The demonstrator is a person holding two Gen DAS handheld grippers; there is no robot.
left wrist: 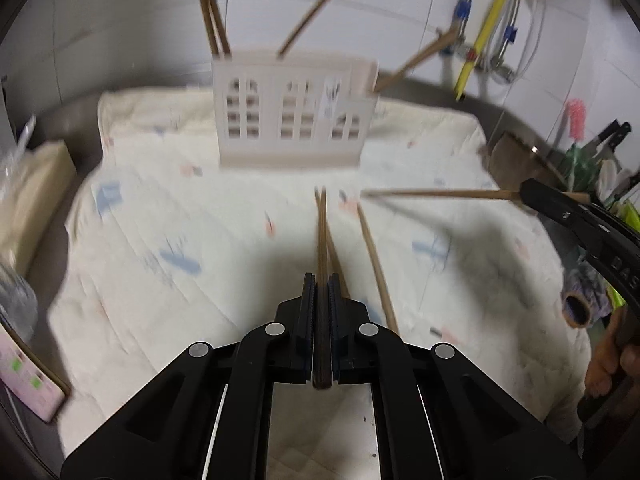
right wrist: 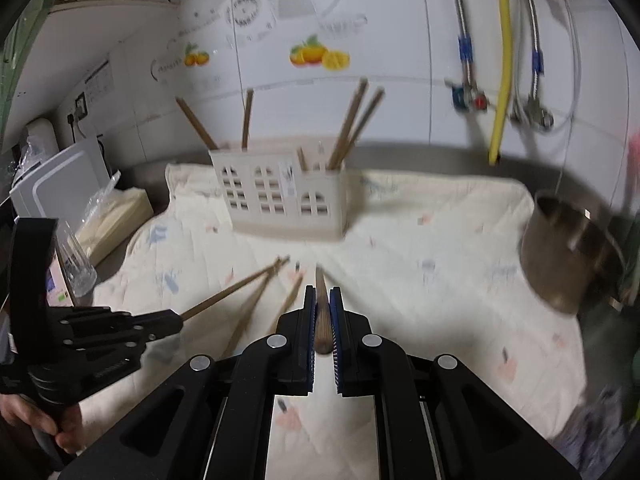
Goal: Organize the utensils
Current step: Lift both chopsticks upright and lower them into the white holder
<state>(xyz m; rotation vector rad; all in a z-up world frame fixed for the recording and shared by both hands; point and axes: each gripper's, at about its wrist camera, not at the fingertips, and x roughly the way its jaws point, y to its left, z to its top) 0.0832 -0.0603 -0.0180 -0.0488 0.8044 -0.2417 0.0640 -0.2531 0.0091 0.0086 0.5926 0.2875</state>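
A white utensil holder [left wrist: 294,114] with window cut-outs stands at the back of the cloth, with several wooden chopsticks upright in it; it also shows in the right wrist view [right wrist: 280,192]. My left gripper [left wrist: 322,280] is shut on a chopstick [left wrist: 321,232] pointing toward the holder. My right gripper [right wrist: 322,294] is shut on another chopstick [right wrist: 321,312]; it shows at the right of the left wrist view [left wrist: 524,196] with its chopstick [left wrist: 436,193]. Loose chopsticks [left wrist: 376,260] lie on the cloth, also seen in the right wrist view [right wrist: 252,308].
A pale patterned cloth [left wrist: 200,240] covers the counter. A metal pot [right wrist: 568,248] stands at the right. A glass [right wrist: 78,260], a tissue pack [right wrist: 116,216] and a white box [right wrist: 60,188] are at the left. Pipes and a yellow hose [right wrist: 502,60] hang on the tiled wall.
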